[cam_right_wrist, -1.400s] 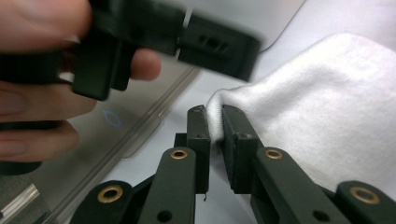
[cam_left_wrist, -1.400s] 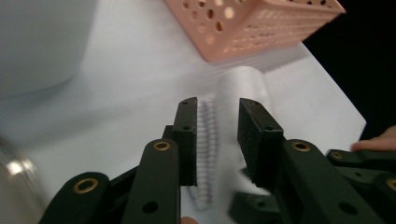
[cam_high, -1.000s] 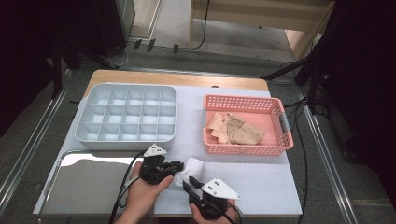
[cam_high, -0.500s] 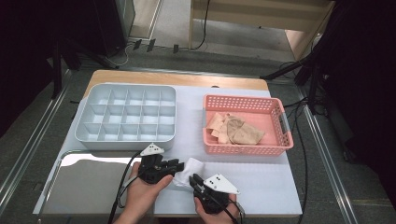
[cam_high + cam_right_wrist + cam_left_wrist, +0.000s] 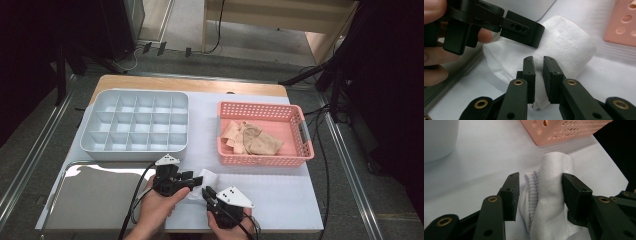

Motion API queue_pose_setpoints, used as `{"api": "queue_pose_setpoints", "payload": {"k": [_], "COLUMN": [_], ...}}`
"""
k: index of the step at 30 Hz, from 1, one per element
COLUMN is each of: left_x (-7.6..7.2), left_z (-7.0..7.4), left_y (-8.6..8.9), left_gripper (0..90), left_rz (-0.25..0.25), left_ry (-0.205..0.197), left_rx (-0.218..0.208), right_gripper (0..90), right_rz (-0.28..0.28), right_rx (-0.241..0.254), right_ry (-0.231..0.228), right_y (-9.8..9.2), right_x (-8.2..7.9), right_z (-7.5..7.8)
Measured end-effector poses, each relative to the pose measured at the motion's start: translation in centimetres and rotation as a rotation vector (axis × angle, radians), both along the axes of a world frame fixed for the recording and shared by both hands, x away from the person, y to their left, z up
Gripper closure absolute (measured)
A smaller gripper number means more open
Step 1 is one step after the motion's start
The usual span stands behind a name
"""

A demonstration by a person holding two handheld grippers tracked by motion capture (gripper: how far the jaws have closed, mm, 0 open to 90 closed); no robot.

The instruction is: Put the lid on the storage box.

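White sock (image 5: 549, 195) is pinned at its near edge by right gripper (image 5: 538, 65), jaws narrow on fabric; left gripper (image 5: 540, 192), jaws just opening, straddles the fold unpressed

Above my side, one camera looks forward and down; my two jaw cameras sit close, sharing the white cloth (image 5: 549, 195).
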State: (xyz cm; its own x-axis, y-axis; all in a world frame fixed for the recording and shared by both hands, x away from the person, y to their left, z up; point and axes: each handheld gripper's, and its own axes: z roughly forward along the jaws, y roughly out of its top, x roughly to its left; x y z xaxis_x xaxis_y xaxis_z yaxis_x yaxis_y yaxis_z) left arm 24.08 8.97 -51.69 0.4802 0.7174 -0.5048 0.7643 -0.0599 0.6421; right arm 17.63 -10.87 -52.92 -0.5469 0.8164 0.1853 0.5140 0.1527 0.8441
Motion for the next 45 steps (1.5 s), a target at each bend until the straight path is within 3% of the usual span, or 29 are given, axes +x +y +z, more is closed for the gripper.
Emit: {"api": "queue_pose_setpoints", "payload": {"k": [4, 10, 18, 25, 31, 45], "left_x": [0.3, 0.8, 1.2, 1.4, 1.0, 0.5], "left_z": [-0.4, -0.8, -1.2, -1.2, -1.0, -0.3], "left_y": [-0.2, -0.1, -0.3, -0.6, -0.9, -1.0], "left_gripper": [40.3, 38.2, 51.0, 64.7, 72.1, 74.5], "left_rz": [-0.003, -0.006, -0.042, -0.062, -0.085, -0.085], "left_ry": [0.037, 0.091, 0.14, 0.165, 0.122, 0.06], "left_rx": [0.034, -0.003, -0.053, -0.057, -0.029, -0.015], "right_gripper": [83.7, 85.7, 89.6, 90.0, 89.4, 89.1], "right_rz": [-0.002, -0.012, -0.018, -0.018, -0.011, -0.073], "right_rx": [-0.01, -0.007, -0.008, 0.001, 0.028, 0.038], "right_ry": [-0.006, -0.003, 0.005, 0.01, 0.022, 0.013], "right_y": [0.1, -0.1, -0.2, -0.3, -1.1, -4.3], "right_x": [-0.1, -0.2, -0.4, -0.4, -0.4, 0.2], "right_z": [-0.1, -0.2, -0.3, -0.5, 0.0, 0.9]}}
